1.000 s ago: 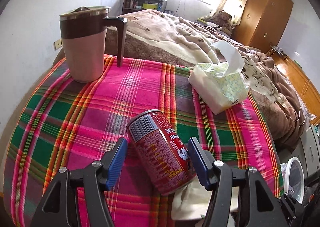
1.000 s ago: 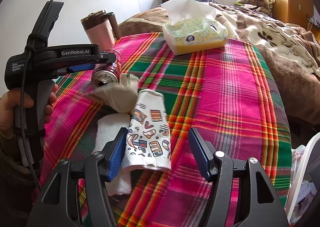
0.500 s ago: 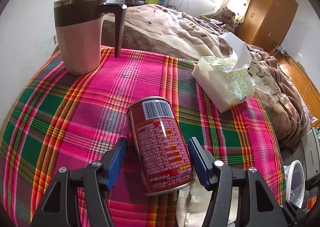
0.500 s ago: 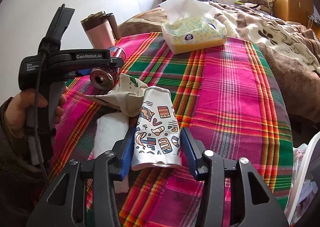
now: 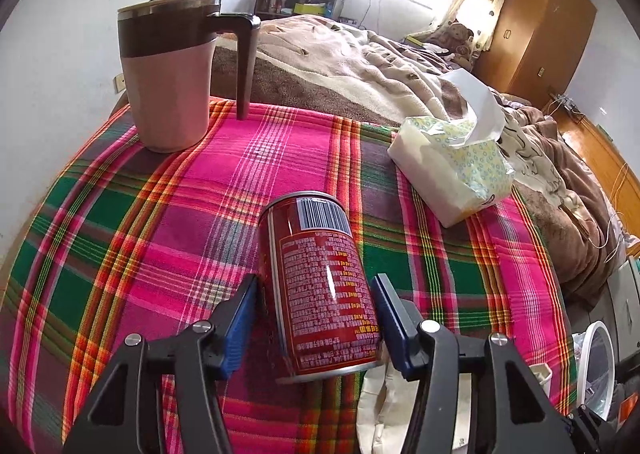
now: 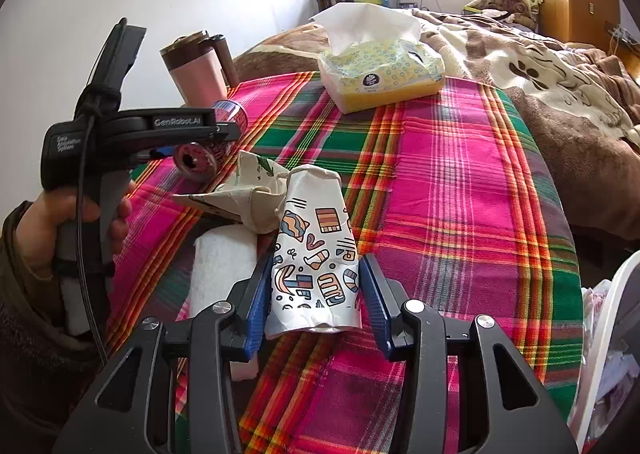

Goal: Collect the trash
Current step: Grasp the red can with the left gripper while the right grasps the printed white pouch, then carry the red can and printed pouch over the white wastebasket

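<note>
A red drink can (image 5: 320, 282) lies on its side on the plaid tablecloth (image 5: 180, 214). My left gripper (image 5: 316, 314) has its blue pads closed against both sides of the can; the can also shows in the right wrist view (image 6: 208, 142). My right gripper (image 6: 316, 298) is closed on a crushed patterned paper cup (image 6: 316, 254). A second crumpled paper cup (image 6: 248, 198) lies just behind it, and a white paper roll (image 6: 224, 266) lies to its left.
A pink mug with brown lid (image 5: 168, 74) stands at the far left of the table. A yellow tissue pack (image 5: 452, 162) sits at the far right. A white-rimmed trash bin (image 5: 596, 366) stands beside the table on the right. A bed lies behind.
My left gripper moved forward and closed around the can, which turned straight between the pads. My right gripper closed on the patterned cup.
</note>
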A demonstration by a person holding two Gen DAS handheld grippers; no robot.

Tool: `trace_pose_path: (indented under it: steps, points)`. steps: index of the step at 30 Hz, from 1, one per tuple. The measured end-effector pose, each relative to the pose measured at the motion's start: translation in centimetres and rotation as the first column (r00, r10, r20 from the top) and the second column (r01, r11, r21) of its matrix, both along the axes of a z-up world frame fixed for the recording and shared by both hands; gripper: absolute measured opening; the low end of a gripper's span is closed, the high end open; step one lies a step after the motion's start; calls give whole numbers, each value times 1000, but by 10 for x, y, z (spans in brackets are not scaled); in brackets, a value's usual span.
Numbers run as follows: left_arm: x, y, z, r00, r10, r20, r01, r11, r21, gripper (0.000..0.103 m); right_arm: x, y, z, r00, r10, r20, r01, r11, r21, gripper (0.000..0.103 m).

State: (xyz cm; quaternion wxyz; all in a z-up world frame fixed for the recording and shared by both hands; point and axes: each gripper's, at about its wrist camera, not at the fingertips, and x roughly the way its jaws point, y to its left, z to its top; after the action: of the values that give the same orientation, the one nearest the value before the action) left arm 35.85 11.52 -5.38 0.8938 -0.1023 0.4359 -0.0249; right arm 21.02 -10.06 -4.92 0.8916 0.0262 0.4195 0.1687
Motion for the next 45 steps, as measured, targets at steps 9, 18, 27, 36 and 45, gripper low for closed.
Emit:
trace_pose_path:
  steps: [9, 18, 27, 36, 45]
  points:
    - [-27, -3, 9, 1000, -13, 26, 13, 1000, -5, 56, -8, -7, 9, 999, -29, 38, 28, 999, 17, 44]
    - [-56, -9, 20, 998, -22, 59, 22, 1000, -2, 55, -24, -14, 18, 996, -47, 73, 45, 999, 24, 44]
    - [-87, -15, 39, 993, -33, 111, 31, 999, 17, 53, -40, -25, 30, 991, -75, 111, 70, 996, 48, 44]
    - [-121, -32, 65, 981, -61, 183, 56, 998, 37, 53, -57, -42, 42, 983, -105, 148, 96, 993, 67, 44]
    - [-152, -66, 87, 963, -133, 235, 123, 991, 56, 53, -75, -65, 52, 972, -150, 179, 136, 987, 86, 44]
